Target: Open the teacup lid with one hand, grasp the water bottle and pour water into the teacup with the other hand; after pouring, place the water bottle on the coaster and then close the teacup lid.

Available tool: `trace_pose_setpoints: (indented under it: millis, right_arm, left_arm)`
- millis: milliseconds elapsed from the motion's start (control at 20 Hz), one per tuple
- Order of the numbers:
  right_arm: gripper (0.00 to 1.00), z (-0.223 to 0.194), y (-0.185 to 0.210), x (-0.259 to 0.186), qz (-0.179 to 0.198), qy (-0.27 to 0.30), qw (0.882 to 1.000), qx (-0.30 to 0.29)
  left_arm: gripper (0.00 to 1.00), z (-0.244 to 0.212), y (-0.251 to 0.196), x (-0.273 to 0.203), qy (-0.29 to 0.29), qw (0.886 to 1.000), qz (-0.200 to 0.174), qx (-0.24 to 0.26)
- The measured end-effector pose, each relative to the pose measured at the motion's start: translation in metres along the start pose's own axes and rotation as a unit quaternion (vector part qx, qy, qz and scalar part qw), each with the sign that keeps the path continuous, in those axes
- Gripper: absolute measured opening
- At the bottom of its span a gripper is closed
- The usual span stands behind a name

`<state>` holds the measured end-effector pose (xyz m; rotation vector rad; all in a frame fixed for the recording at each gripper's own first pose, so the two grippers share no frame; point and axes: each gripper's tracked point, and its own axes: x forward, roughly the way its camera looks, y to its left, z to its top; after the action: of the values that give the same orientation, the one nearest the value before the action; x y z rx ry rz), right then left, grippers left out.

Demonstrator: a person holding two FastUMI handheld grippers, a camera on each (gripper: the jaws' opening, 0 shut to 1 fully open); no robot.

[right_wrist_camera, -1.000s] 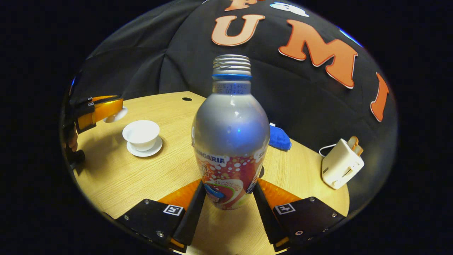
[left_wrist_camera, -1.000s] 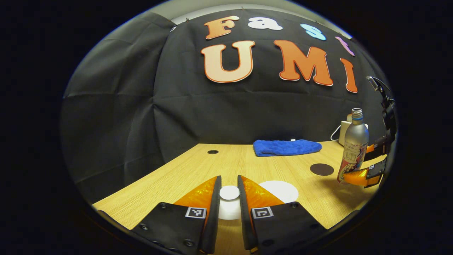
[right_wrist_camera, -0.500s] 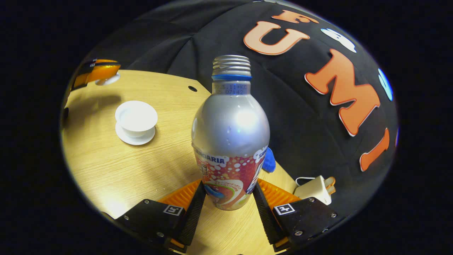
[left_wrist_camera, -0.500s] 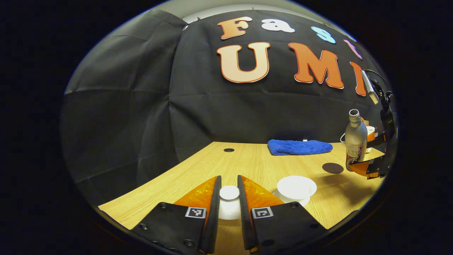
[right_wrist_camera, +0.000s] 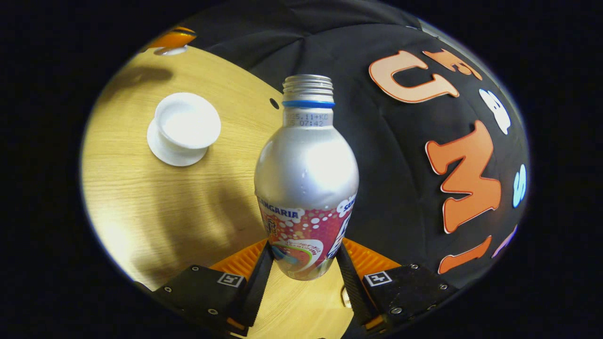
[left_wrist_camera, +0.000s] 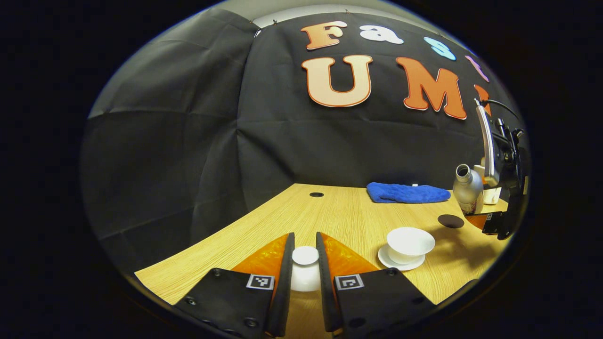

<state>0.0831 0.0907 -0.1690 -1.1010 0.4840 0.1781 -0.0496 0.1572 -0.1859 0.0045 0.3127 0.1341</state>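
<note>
In the left gripper view, the left gripper [left_wrist_camera: 305, 263] has both fingers clamped on the round knob of the white teacup lid [left_wrist_camera: 305, 270], which it holds above the wooden table [left_wrist_camera: 330, 216]. To its right the open white teacup [left_wrist_camera: 410, 244] stands on its white saucer [left_wrist_camera: 400, 264]. Beyond the cup a dark round coaster [left_wrist_camera: 451, 221] lies flat on the table, and a folded blue cloth [left_wrist_camera: 407, 193] rests near the back wall. At the right edge the right gripper [left_wrist_camera: 485, 220] holds the water bottle [left_wrist_camera: 467, 189], capless and tilted with its mouth leaning toward the teacup.

In the right gripper view, the right gripper [right_wrist_camera: 304, 266] clenches the lower, printed part of the silver water bottle [right_wrist_camera: 306, 179], one finger pressed on each side; its threaded neck is uncapped. The teacup [right_wrist_camera: 187, 121] on its saucer [right_wrist_camera: 162, 149] sits to the upper left on the table [right_wrist_camera: 155, 207]. The left gripper [right_wrist_camera: 170, 39] with the lid [right_wrist_camera: 168, 50] appears at the top edge.
</note>
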Motion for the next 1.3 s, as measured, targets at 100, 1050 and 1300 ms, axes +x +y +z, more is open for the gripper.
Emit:
trace_pose_setpoints:
  millis: [100, 1050, 1300]
  right_arm:
    - [0.78, 0.009, -0.009, 0.012, -0.011, -0.007, 0.999, -0.031]
    - [0.77, 0.060, -0.080, 0.014, -0.125, -0.079, 0.941, -0.306]
    - [0.77, 0.075, -0.097, 0.014, -0.158, -0.095, 0.918, -0.351]
  left_arm:
    - [0.33, 0.000, 0.001, 0.000, 0.001, 1.000, 0.000, 0.000]
    - [0.33, -0.004, 0.015, 0.008, 0.015, 1.000, 0.012, -0.001]
    - [0.29, -0.006, 0.016, 0.009, 0.018, 1.000, 0.013, -0.001]
